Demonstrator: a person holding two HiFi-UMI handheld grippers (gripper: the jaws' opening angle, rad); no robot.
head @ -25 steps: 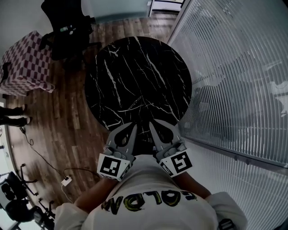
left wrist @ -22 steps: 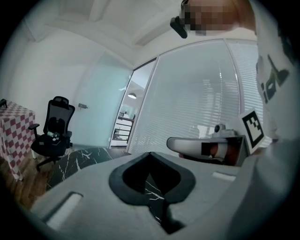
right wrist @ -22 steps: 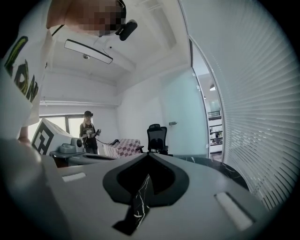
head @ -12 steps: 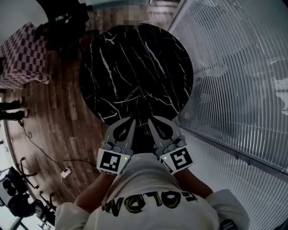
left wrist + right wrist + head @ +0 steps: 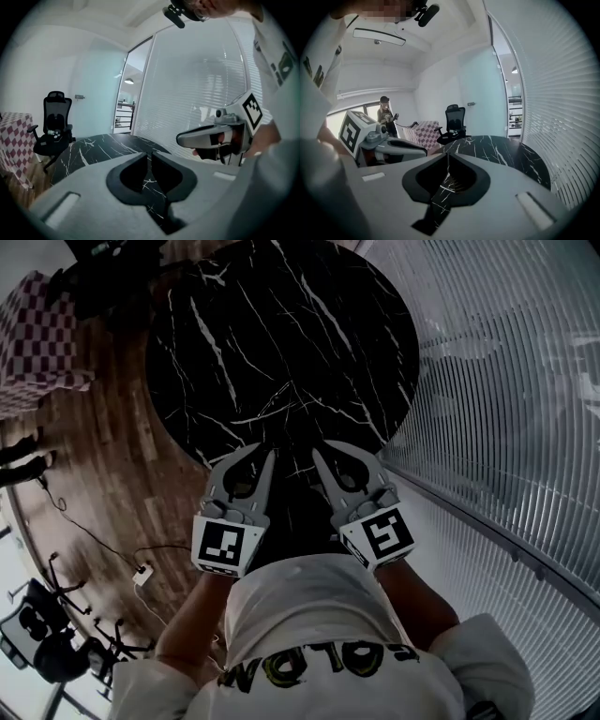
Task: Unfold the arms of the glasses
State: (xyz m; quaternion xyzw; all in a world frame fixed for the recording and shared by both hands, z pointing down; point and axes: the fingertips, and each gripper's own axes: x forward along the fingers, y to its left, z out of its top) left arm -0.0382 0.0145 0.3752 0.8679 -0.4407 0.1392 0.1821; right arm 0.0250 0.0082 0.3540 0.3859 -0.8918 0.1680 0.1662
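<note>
Both grippers empty; glasses not showing in any view, so you are not yet working on them.

- Change: against the earlier head views, you are bringing both grippers down and forward. Their tips sat at the table's near edge; now they are reaching past that edge over the marble.
- Left gripper: jaws standing a thin slit apart, nothing between them but the tabletop showing through.
- Right gripper: tips all but touching and just beginning to open, likewise gripping nothing.
- The two are hanging side by side, close but apart, both pointing across the table.
- Table showing bare in every view. A chair is standing beyond its far edge.

Judgement: you are settling into a start pose. Arms not unfolded, and the glasses need finding first.
</note>
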